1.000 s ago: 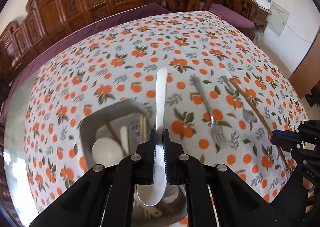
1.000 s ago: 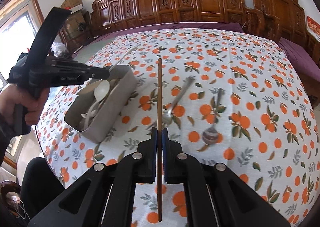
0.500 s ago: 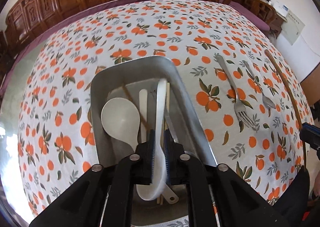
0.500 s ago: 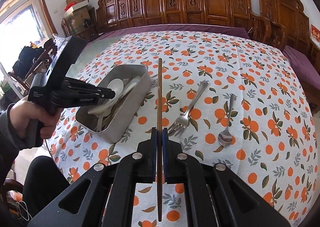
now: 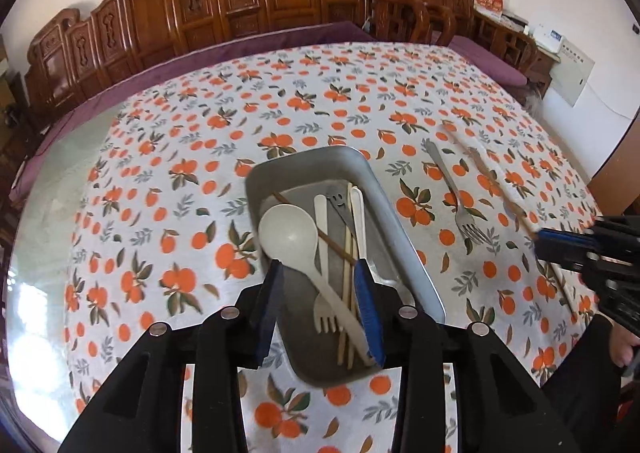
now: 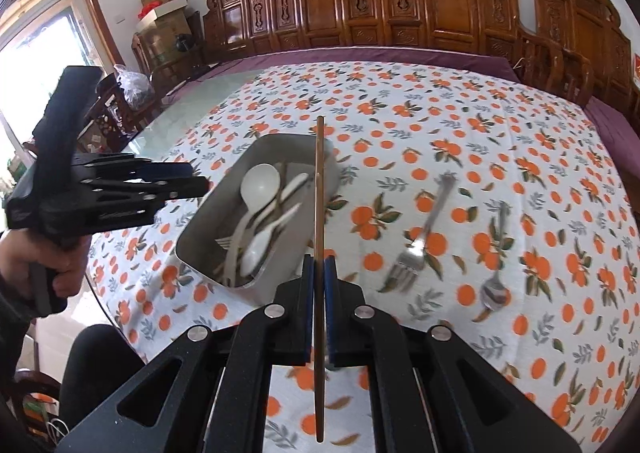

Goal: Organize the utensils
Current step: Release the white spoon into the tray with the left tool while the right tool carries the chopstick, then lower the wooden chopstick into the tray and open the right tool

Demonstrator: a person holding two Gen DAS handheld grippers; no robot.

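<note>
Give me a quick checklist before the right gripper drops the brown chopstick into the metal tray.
1. Right gripper shut on the brown wooden chopstick: ok.
2. Left gripper open, holding nothing: ok.
3. Left gripper out of the grey metal tray: not ok, it hangs right over it.
4. Room in the tray: ok, its right side is bare.
5. Steel fork and small steel spoon sorted: not ok, on the tablecloth.

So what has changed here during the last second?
The left tool carried the white spoon over the metal tray, opened and let it go inside. The right tool kept its brown chopstick and moved toward the tray. Fork and metal spoon stayed.
</note>
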